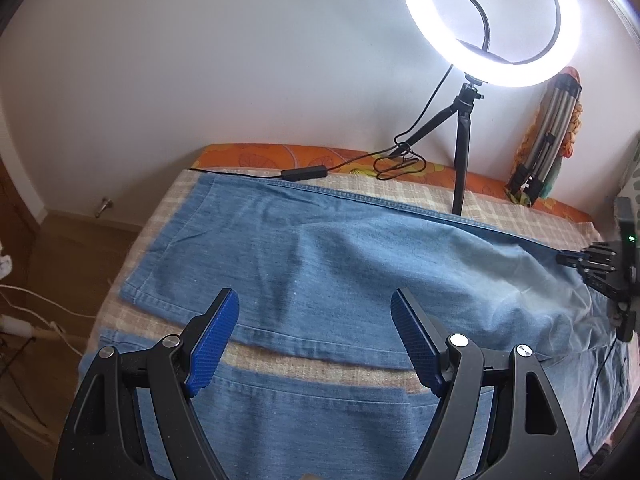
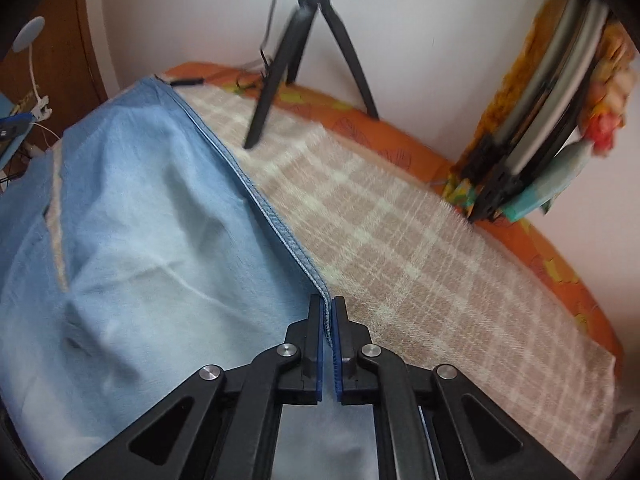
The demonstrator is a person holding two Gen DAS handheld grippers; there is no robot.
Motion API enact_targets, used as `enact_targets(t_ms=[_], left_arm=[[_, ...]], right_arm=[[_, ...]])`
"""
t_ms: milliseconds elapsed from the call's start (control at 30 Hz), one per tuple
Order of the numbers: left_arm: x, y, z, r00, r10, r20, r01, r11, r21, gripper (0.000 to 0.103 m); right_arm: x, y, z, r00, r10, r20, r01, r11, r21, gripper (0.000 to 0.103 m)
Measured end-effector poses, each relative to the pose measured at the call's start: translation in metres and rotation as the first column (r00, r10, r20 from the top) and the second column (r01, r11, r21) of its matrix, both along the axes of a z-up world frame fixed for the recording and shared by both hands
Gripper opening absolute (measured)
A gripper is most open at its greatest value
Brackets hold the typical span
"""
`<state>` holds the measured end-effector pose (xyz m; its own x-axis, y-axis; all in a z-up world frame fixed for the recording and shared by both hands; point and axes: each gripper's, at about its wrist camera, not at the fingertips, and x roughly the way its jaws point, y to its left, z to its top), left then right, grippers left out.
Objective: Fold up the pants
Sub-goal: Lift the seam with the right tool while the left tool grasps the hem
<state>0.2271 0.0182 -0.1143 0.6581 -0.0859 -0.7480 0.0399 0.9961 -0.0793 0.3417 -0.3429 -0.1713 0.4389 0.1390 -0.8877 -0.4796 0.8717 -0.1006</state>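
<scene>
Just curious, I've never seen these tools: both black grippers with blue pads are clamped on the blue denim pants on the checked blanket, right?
Not both. The right gripper is shut on the seamed edge of the blue denim pants, but the left wrist view shows the left gripper open above the denim, holding nothing. The checked blanket is right.

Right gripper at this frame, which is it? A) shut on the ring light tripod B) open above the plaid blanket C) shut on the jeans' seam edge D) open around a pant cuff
C: the right gripper has its blue pads pressed together on the stitched seam edge of the jeans.
</scene>
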Motion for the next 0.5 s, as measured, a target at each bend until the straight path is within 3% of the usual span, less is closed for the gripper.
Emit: enact_targets(t_ms=[100, 233, 400, 500], left_arm=[[0.004, 0.004, 0.006, 1.0, 0.022, 0.003, -0.022, 1.0, -0.01, 0.079], [0.011, 0.014, 0.012, 0.999, 0.042, -0.01, -0.043, 0.995, -0.089, 0.079], [0.024, 0.014, 0.011, 0.998, 0.045, -0.038, -0.05, 0.988, -0.147, 0.079], [0.039, 0.014, -0.002, 0.994, 0.041, -0.102, -0.06, 0.98, -0.188, 0.08]], right_arm=[[-0.03, 0.003, 0.037, 0.997, 0.002, 0.075, -0.007, 0.998, 0.07, 0.001], [-0.086, 0.022, 0.073, 0.987, 0.064, 0.146, -0.076, 0.994, 0.08, 0.001], [-0.162, 0.05, 0.084, 0.977, 0.146, 0.152, -0.16, 0.984, 0.08, 0.001], [-0.197, 0.058, 0.079, 0.977, 0.181, 0.114, -0.191, 0.977, 0.09, 0.001]])
